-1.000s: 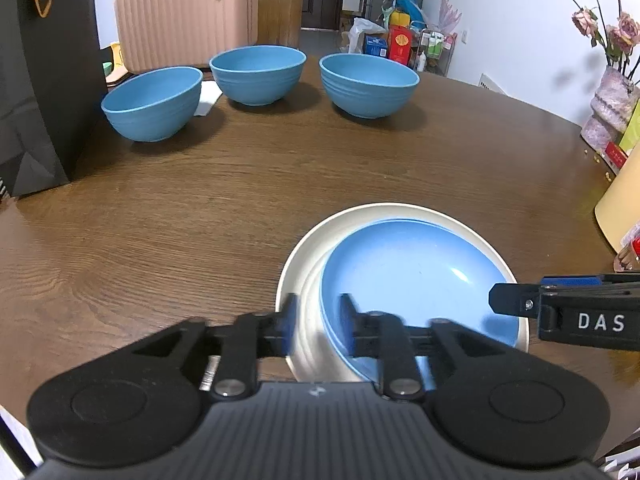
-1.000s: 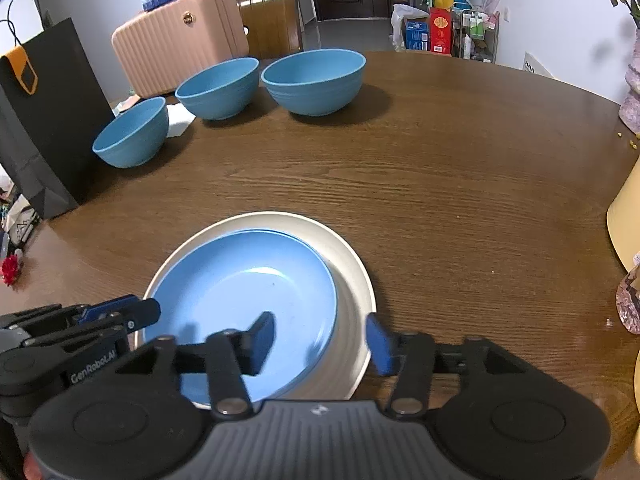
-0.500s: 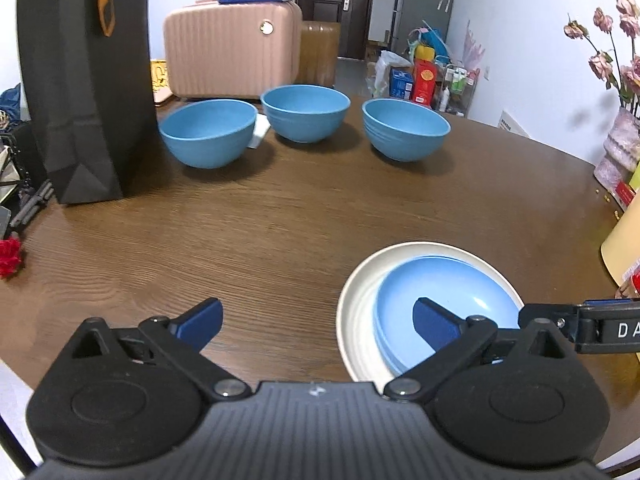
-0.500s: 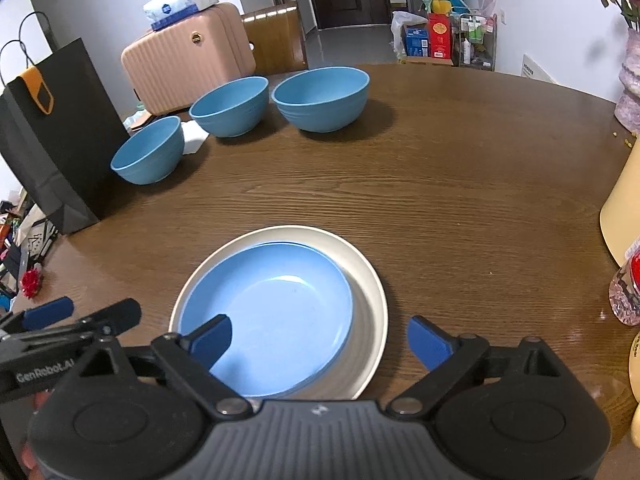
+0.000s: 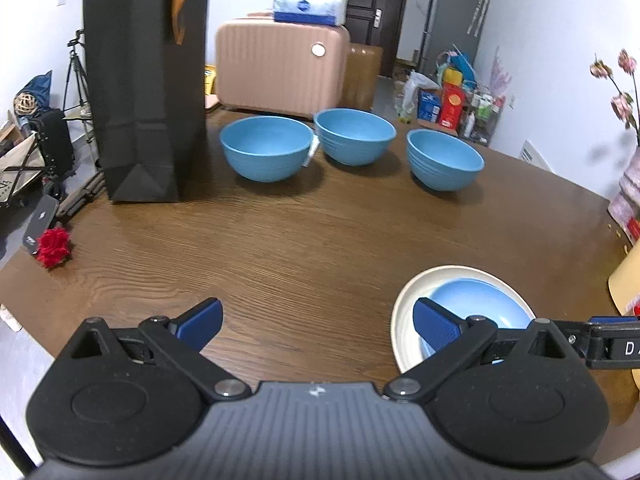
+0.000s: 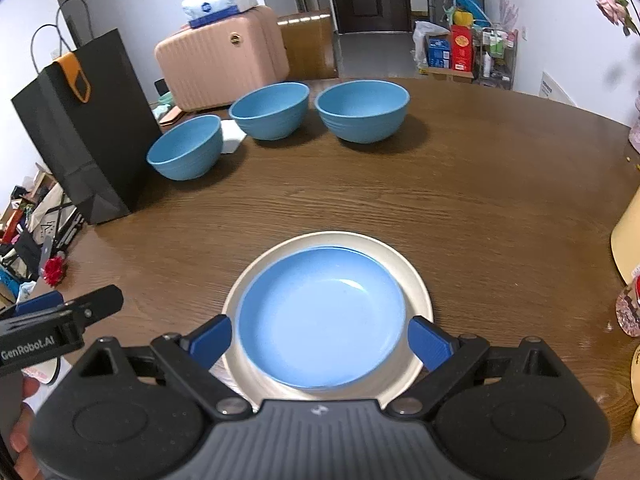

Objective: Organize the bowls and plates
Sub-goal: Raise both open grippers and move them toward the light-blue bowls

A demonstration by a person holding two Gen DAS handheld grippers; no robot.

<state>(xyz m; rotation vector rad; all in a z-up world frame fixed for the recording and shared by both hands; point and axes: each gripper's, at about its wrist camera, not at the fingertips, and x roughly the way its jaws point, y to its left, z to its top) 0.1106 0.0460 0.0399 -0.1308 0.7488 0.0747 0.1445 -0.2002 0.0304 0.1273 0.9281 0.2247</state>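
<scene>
A blue plate (image 6: 322, 316) lies stacked inside a larger cream plate (image 6: 416, 280) on the brown table, near its front edge; the stack also shows in the left wrist view (image 5: 476, 300). Three blue bowls stand in a row at the far side: left (image 5: 266, 152), middle (image 5: 354, 134), right (image 5: 444, 158). My left gripper (image 5: 318, 322) is open and empty, raised to the left of the plates. My right gripper (image 6: 320, 338) is open and empty, raised just behind the stack, with its fingers either side of it.
A tall black paper bag (image 5: 140, 88) stands at the table's left side. A red flower (image 5: 54, 246) lies at the left edge. A cream container (image 6: 628, 240) and a vase with flowers (image 5: 628, 184) stand at the right. A pink suitcase (image 5: 280, 68) is behind the table.
Both grippers opened wide, letting go of the plates, then pulled back and up. The left one has moved further left, so the stack now sits to its right.
</scene>
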